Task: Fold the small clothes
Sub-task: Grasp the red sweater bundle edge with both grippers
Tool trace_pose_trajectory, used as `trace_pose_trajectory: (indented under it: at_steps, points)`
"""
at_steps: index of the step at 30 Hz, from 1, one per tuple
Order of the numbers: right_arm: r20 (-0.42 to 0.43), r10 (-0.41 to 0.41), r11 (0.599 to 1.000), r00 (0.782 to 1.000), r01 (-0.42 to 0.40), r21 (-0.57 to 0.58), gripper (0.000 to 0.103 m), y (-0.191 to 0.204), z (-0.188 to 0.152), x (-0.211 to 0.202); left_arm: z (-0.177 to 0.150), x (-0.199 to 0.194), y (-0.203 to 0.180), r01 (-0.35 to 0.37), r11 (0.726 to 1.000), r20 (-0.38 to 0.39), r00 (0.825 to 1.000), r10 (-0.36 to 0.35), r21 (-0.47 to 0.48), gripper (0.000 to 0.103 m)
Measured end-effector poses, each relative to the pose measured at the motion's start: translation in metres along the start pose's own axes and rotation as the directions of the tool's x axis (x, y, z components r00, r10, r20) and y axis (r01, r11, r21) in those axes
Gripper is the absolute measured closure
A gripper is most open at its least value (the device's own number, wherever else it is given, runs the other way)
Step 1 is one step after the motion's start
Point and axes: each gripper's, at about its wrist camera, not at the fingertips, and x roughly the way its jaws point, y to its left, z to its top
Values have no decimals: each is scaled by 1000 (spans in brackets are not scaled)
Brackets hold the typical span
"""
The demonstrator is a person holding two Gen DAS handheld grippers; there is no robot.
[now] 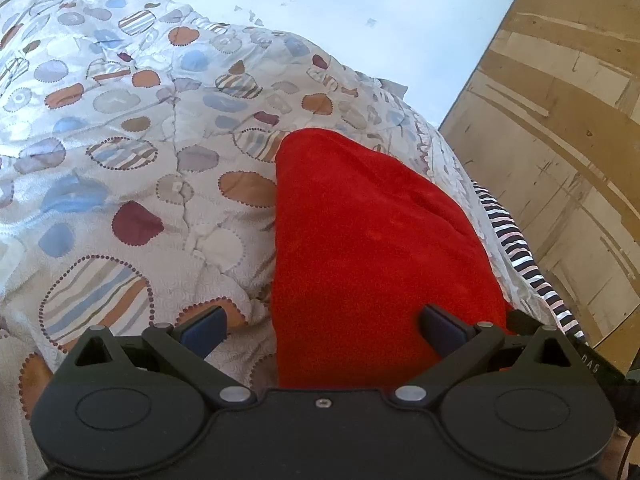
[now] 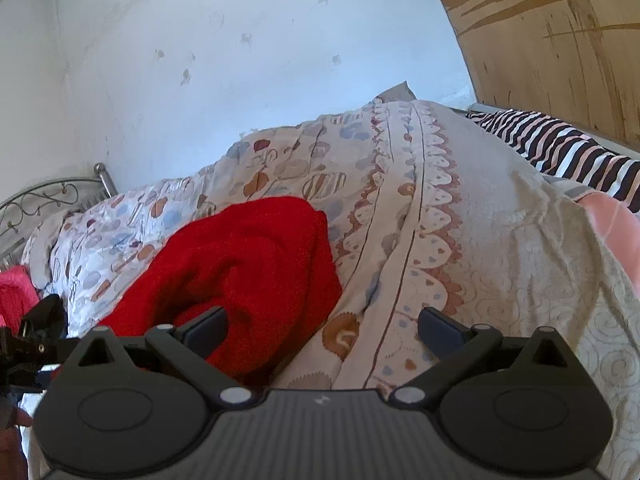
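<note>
A red fleecy garment [image 1: 368, 240] lies on a patterned quilt [image 1: 140, 152], long and folded over. My left gripper [image 1: 322, 330] is open and empty, low over the garment's near end, its right pad above the red cloth. In the right wrist view the red garment [image 2: 240, 272] lies bunched to the left. My right gripper [image 2: 322, 330] is open and empty; its left pad is over the garment's right edge and its right pad is over the quilt [image 2: 440, 240].
A striped black, white and pink cloth [image 2: 560, 152] lies at the quilt's right edge; it also shows in the left wrist view [image 1: 516, 248]. A wooden panel [image 1: 560, 120] stands on the right. A metal bed frame [image 2: 48, 200] and a pink fluffy cloth [image 2: 14, 292] are at the left.
</note>
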Motion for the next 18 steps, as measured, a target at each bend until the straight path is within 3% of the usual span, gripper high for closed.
trace_pose_trajectory:
  at_steps: [8,12,18]
  points:
    - [1,9,1000,1000,-9,8,0,-2,2,0,0,1,3,18,1000,0,1000,-18,-17,1]
    - [4,24,999,1000,-24,29,0,-3,15,4,10,-2,13,62,995,47,997,-58,-73,1]
    - [12,138,988,990,-138,72,0,-6,51,37,44,21,22,68,997,34,997,-67,-35,1]
